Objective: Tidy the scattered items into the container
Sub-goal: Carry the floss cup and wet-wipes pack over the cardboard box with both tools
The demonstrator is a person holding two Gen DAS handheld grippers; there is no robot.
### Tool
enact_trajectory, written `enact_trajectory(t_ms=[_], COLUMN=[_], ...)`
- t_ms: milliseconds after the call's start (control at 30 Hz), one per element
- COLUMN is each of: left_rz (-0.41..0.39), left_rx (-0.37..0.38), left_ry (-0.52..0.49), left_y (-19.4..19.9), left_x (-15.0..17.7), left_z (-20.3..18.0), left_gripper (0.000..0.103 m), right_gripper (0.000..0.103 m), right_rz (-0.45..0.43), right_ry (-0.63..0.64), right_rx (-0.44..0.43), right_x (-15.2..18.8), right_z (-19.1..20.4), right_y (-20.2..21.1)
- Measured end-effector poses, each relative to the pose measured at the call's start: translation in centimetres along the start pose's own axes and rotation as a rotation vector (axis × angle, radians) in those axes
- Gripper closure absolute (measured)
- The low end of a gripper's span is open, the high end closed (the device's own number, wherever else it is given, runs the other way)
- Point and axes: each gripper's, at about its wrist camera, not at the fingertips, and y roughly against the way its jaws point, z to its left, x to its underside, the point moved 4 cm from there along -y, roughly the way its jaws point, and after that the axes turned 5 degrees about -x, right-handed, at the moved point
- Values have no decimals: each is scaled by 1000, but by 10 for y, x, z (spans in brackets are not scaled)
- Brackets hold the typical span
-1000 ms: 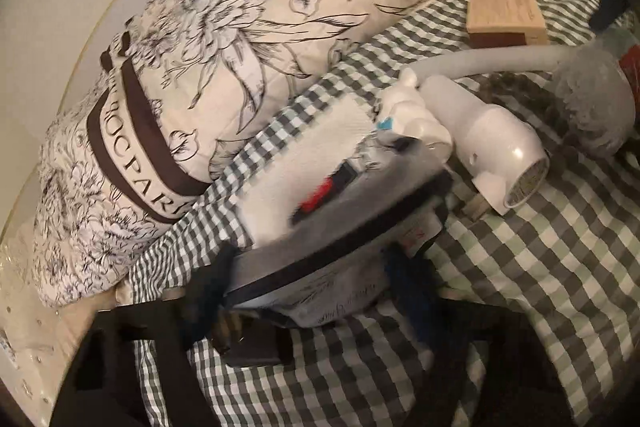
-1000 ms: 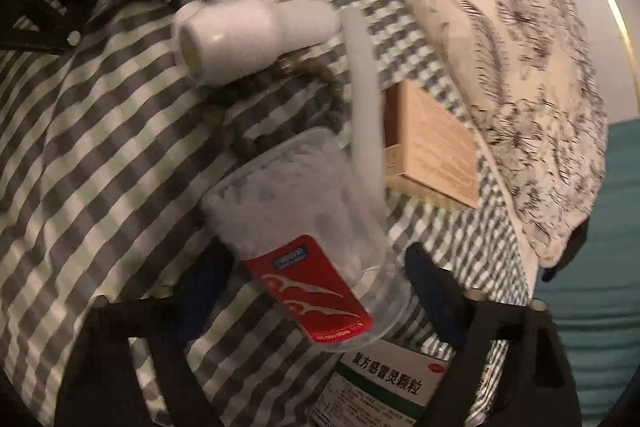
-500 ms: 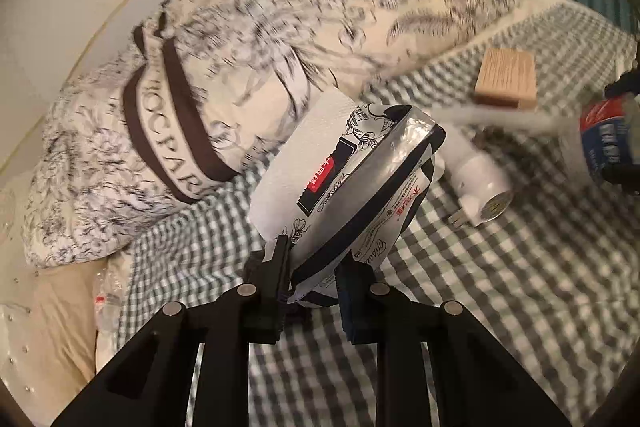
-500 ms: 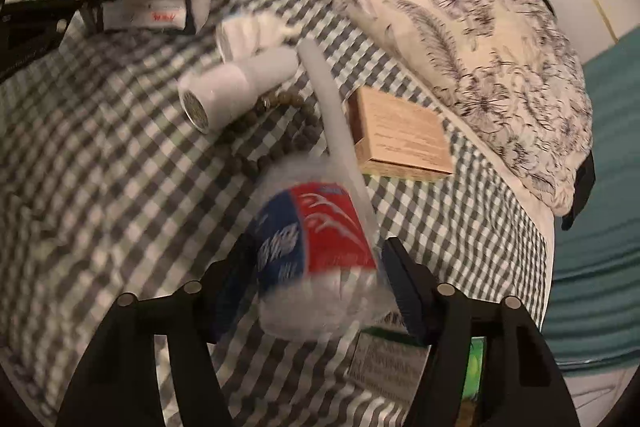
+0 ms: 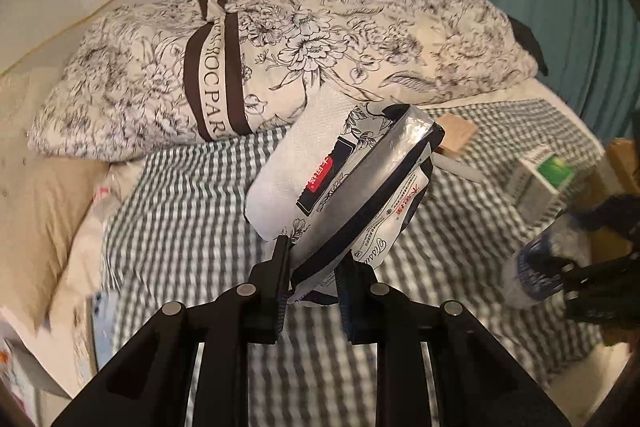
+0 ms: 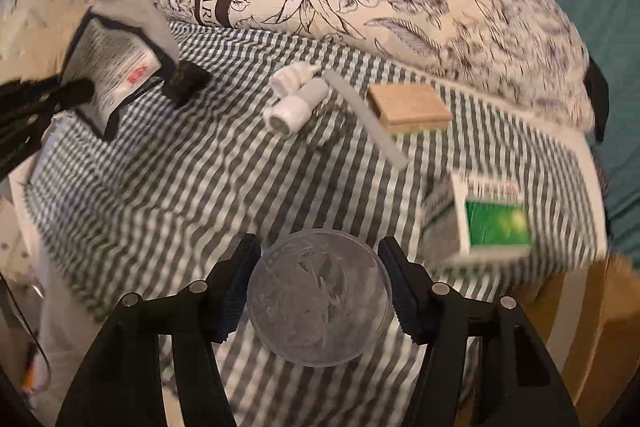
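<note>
Reading "ROCPAR" on the brown band (image 5: 214, 67) of the floral pillow (image 5: 320, 39) is easy enough; the letters beyond run out of sight around the band. The tissue pack (image 5: 340, 183) carries a red tag and lines of small Chinese print, too small to read. It hangs above the checked bedspread (image 5: 188, 211), pinched at its lower end by the left gripper (image 5: 314, 277), whose jaws are clamped narrow on the wrapper.

Seen from the right wrist, the right gripper (image 6: 320, 291) grips a clear round plastic tub (image 6: 319, 297) by its sides, the pads pressed against it, with the flat end facing the camera. Its contents look pale and fine but cannot be made out. In the left wrist view the same tub shows a blue label, blurred.

On the bedspread near the pillow lie a white plug adapter (image 6: 294, 105), a white strip (image 6: 366, 119) just beside it, and a wooden box (image 6: 410, 105) touching the strip. A white carton with a green panel (image 6: 486, 223) sits at the bedspread's right edge, its red print blurred. Beyond that edge stands a brown cardboard box (image 6: 600, 315). A teal curtain (image 5: 540, 7) hangs behind the pillow's right end.
</note>
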Motion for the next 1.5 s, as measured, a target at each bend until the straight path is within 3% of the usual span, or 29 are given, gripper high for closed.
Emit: enact_trajectory(t_ms=[267, 367, 433, 633, 800, 1100, 1333, 1500], left_rz=[77, 99, 114, 152, 142, 63, -28, -72], left_rx=[73, 66, 65, 11, -15, 28, 128, 224], left_ry=[96, 94, 105, 89, 84, 75, 19, -41], left_y=[19, 16, 13, 7, 15, 62, 113, 138], left_x=[55, 66, 73, 93, 92, 61, 23, -2], left_z=[-9, -12, -12, -10, -15, -43, -107, -165], left_gripper=[82, 82, 82, 82, 82, 82, 82, 82], right_gripper=[41, 41, 41, 42, 42, 42, 42, 42], right_rz=[44, 38, 36, -67, -151, -295, -434, -496], right_ry=[-116, -162, -172, -277, -243, -179, -183, -223], right_rx=[-38, -70, -44, -59, -35, -2, 55, 142], right_x=[79, 92, 97, 100, 92, 81, 85, 102], right_z=[13, 15, 16, 10, 23, 36, 17, -18], right_y=[-21, -27, -35, -24, 18, 107, 192, 238])
